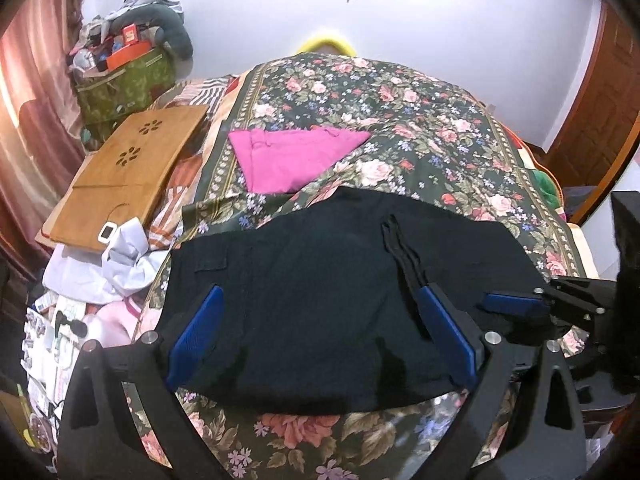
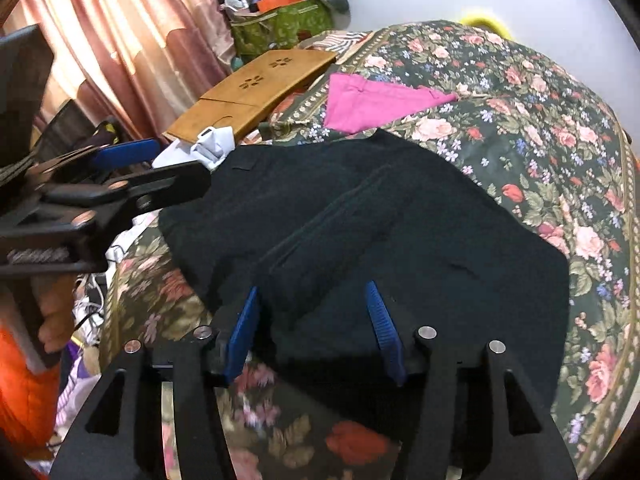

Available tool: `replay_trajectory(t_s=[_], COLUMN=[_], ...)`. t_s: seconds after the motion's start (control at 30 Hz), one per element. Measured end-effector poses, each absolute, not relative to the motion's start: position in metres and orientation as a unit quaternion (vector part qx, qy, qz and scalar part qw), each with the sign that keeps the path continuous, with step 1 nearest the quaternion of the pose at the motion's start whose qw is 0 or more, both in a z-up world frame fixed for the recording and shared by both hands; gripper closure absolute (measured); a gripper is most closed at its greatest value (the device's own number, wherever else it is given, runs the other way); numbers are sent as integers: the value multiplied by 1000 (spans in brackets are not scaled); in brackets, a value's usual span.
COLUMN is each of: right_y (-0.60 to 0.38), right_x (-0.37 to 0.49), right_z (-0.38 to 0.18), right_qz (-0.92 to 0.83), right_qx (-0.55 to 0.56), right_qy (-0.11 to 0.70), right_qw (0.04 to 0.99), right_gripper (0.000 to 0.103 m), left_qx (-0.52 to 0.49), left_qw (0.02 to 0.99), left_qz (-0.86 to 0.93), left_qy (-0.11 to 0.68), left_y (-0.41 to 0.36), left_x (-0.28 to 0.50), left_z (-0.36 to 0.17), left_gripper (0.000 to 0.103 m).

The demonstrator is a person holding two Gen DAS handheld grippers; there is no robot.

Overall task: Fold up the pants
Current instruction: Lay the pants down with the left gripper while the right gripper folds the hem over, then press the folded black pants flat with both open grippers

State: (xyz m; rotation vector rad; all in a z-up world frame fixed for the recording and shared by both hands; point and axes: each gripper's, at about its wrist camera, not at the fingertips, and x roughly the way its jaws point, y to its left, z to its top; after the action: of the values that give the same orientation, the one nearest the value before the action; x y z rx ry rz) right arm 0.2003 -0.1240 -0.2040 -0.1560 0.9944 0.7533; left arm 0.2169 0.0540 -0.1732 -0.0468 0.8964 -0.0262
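Pants (image 1: 320, 300): plain black. Bedspread (image 1: 420, 132): dark green ground with pink and red roses; folded cloth (image 1: 288, 156) on it is solid magenta. Both grippers are black with blue finger pads (image 1: 196, 332); the curtain (image 2: 132, 40) is dusty pink.

I count one pair of black pants (image 1: 320, 300) and one folded pink garment (image 1: 288, 158) on one floral bedspread (image 1: 420, 128). I see two grippers and one wooden lap tray (image 1: 128, 168).

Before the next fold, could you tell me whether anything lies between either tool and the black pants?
Nothing visible does: the black pants lie flat on the floral bedspread, directly under the open left tool and right tool.
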Motion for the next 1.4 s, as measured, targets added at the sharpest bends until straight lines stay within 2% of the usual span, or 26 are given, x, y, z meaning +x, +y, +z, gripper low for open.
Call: replay_trajectory(t_s=[0.4, 0.57, 0.93, 0.97, 1.03, 1.4], right_y=[-207, -221, -231, -233, -238, -261], right_x=[239, 266, 289, 286, 282, 249], right_z=[-166, -190, -263, -266, -266, -263], right_qz=[284, 272, 272, 273, 275, 259], right_qx=[-39, -25, -16, -13, -9, 11], right_qy=[413, 444, 532, 531, 530, 519], right_qw=[864, 853, 802, 802, 802, 815], right_gripper=[48, 48, 48, 45, 40, 40], left_qx=[-8, 12, 35, 39, 48, 83], left_qw=[898, 876, 818, 815, 818, 830], left_qz=[-66, -107, -102, -102, -104, -97], left_qy=[436, 470, 565, 569, 563, 544], left_y=[8, -21, -52, -52, -52, -47], left_x=[262, 290, 322, 322, 319, 293], left_z=[-161, -180, -259, -264, -268, -261], left_gripper=[5, 5, 5, 4, 2, 0])
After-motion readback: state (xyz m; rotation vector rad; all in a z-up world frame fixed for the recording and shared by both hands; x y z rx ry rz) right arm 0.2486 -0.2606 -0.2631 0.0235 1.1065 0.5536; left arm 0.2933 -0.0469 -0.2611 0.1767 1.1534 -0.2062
